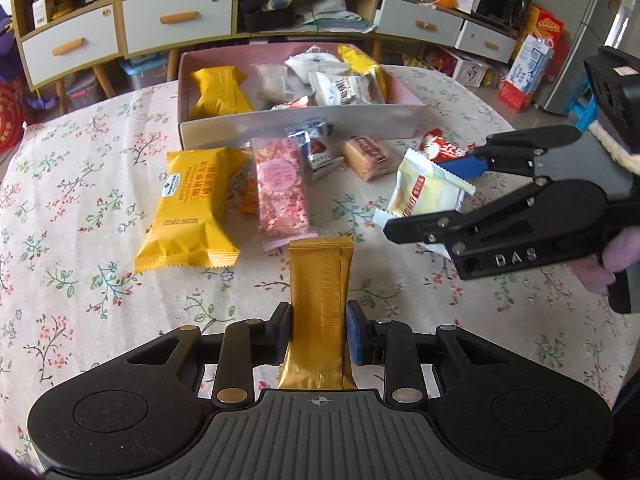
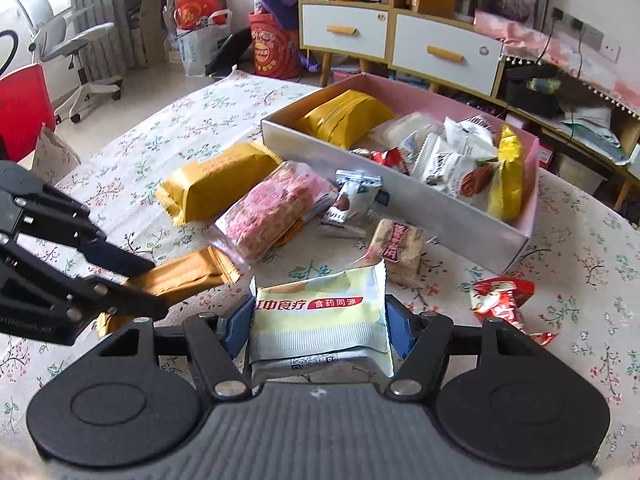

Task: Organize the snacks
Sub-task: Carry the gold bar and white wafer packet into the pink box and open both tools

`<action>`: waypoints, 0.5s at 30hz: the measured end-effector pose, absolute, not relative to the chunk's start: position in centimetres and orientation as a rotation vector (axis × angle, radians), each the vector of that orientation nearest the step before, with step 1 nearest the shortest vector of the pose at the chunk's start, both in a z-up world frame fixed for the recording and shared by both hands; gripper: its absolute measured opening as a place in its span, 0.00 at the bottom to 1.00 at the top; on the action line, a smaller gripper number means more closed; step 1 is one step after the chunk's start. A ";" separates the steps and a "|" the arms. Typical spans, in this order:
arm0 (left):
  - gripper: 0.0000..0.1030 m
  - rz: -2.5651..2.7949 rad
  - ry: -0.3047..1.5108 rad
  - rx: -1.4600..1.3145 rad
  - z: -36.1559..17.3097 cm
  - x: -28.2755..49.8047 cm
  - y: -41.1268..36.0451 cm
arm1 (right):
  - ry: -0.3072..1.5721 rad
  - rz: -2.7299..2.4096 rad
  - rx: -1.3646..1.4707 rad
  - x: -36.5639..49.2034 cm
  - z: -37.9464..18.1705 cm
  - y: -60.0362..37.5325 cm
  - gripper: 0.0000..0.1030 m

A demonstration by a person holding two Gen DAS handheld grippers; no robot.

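The left gripper (image 1: pixel 318 334) is clenched on a slim gold packet (image 1: pixel 320 312), gripped across its narrow width with most of its length sticking out ahead. The right gripper (image 2: pixel 320 330) is grasping a pale yellow-and-white packet (image 2: pixel 320 316) by its two side edges. Both packets look lifted clear of the flowered tablecloth (image 1: pixel 80 208). The open box (image 1: pixel 304 122), already part filled, lies at twelve o'clock in the left wrist view and about one o'clock in the right. A large yellow packet (image 1: pixel 192 212), a pink one (image 1: pixel 282 188) and a few small sweets lie between the grippers and the box.

The pale packet is soft and slippery (held only at its crimped sides), so it could buckle and slip out. The two grippers are near each other and may collide at the box's near wall.
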State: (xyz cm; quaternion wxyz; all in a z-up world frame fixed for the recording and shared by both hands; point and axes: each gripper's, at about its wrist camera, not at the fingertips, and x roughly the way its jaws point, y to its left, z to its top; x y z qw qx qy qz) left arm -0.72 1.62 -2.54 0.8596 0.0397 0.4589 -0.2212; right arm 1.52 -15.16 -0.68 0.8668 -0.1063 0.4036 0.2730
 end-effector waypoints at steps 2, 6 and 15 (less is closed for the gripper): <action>0.25 -0.470 0.953 0.077 -2.1 -0.9 1.5 | 0.839 0.561 -0.221 1.6 -0.5 -15.5 0.62; 0.25 -0.486 0.924 0.057 -0.8 -0.9 1.0 | 0.827 0.529 -0.198 2.1 0.0 -16.6 0.62; 0.25 -0.442 0.867 -0.014 1.5 4.0 0.7 | 0.781 0.442 -0.108 6.7 1.5 -18.8 0.62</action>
